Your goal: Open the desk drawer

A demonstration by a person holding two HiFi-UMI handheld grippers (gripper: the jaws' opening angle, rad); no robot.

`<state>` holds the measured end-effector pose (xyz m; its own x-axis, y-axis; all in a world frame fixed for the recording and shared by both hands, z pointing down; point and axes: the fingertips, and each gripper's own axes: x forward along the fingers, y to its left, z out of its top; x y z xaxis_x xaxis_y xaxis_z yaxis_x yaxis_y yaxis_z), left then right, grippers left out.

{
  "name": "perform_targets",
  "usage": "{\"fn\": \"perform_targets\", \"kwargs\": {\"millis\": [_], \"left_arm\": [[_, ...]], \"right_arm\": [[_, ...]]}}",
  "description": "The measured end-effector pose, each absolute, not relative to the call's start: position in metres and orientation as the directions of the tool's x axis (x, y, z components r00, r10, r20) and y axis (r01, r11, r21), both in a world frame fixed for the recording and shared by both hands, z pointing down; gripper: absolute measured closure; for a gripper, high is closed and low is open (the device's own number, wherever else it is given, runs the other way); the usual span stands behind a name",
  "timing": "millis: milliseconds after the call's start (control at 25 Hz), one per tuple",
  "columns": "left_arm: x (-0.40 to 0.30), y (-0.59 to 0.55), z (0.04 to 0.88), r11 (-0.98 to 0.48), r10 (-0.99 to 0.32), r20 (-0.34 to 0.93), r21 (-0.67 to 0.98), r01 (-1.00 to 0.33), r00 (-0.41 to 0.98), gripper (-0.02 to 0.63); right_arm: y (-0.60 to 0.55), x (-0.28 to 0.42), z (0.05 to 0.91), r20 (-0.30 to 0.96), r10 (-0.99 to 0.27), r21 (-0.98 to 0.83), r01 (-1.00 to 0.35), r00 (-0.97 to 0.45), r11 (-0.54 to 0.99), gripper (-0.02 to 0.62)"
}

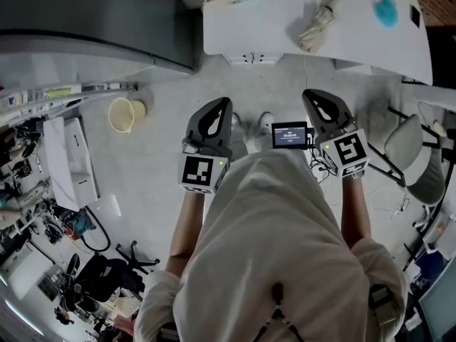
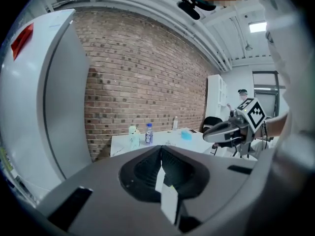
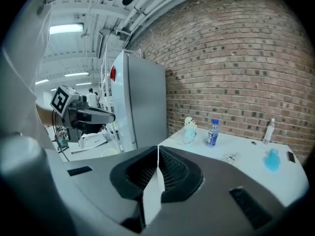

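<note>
Over the person's shoulders, head view: left gripper [image 1: 219, 109] and right gripper [image 1: 315, 98] are held out level ahead of the torso, side by side and apart, both aimed at the white desk [image 1: 271, 20], which stands well apart across bare floor. That looks like an approach carry, with nothing in hand yet. A crumpled rag [image 1: 315, 21] and a blue object [image 1: 385, 9] lie on the desk top. The drawer itself I cannot pick out; a small fitting [image 1: 251, 58] at the desk's near edge may be its pull, but it is too small to say. A pale bucket [image 1: 122, 114] sits on the floor to the left, clear of the path. Left gripper view: jaws pressed together with nothing between them, clenched empty, likely just a resting state for the walk-up. The desk shows beyond them against a brick wall [image 2: 142, 82], a water bottle [image 2: 149, 133] on it. Right gripper view: same story — jaws closed on nothing, desk ahead and lower. Judgement: the reach has barely begun, and one gripper must open before taking any handle.
</note>
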<state>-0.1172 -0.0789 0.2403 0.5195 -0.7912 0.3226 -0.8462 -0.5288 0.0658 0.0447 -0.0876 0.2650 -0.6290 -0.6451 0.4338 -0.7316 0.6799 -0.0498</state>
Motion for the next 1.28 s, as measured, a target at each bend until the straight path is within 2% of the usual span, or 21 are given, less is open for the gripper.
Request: {"fn": "perform_targets", "kwargs": {"millis": [320, 560, 800, 880, 1000, 1120, 1280], "left_arm": [[-0.131, -0.087, 0.256, -0.632, -0.709, 0.366, 0.049, -0.773, 0.603, 0.598], [-0.156, -0.104, 0.297, -0.673, -0.651, 0.443, 0.039, -0.739, 0.616, 0.598], [-0.153, -0.148, 0.341, -0.758, -0.585, 0.487, -0.045, -0.650, 0.648, 0.598], [-0.144, -0.166, 0.356, -0.781, -0.569, 0.489, -0.072, -0.620, 0.661, 0.598], [-0.128, -0.182, 0.386, -0.804, -0.547, 0.503, -0.094, -0.587, 0.669, 0.598], [-0.118, -0.182, 0.429, -0.815, -0.521, 0.532, -0.078, -0.574, 0.667, 0.598], [-0.096, -0.170, 0.493, -0.837, -0.484, 0.576, -0.087, -0.540, 0.659, 0.598]], "right_arm": [[-0.106, 0.054, 0.275, 0.487, -0.701, 0.075, -0.775, -0.521, 0.628, 0.568], [-0.160, 0.068, 0.231, 0.399, -0.794, 0.125, -0.830, -0.460, 0.544, 0.569], [-0.211, 0.055, 0.220, 0.335, -0.776, 0.154, -0.781, -0.534, 0.605, 0.568], [-0.227, 0.045, 0.239, 0.363, -0.758, 0.236, -0.734, -0.541, 0.637, 0.568], [-0.219, 0.027, 0.300, 0.496, -0.695, 0.345, -0.616, -0.521, 0.708, 0.568], [-0.186, -0.004, 0.381, 0.598, -0.608, 0.277, -0.578, -0.522, 0.768, 0.568], [-0.153, -0.027, 0.471, 0.615, -0.562, 0.270, -0.522, -0.552, 0.809, 0.568]]}}
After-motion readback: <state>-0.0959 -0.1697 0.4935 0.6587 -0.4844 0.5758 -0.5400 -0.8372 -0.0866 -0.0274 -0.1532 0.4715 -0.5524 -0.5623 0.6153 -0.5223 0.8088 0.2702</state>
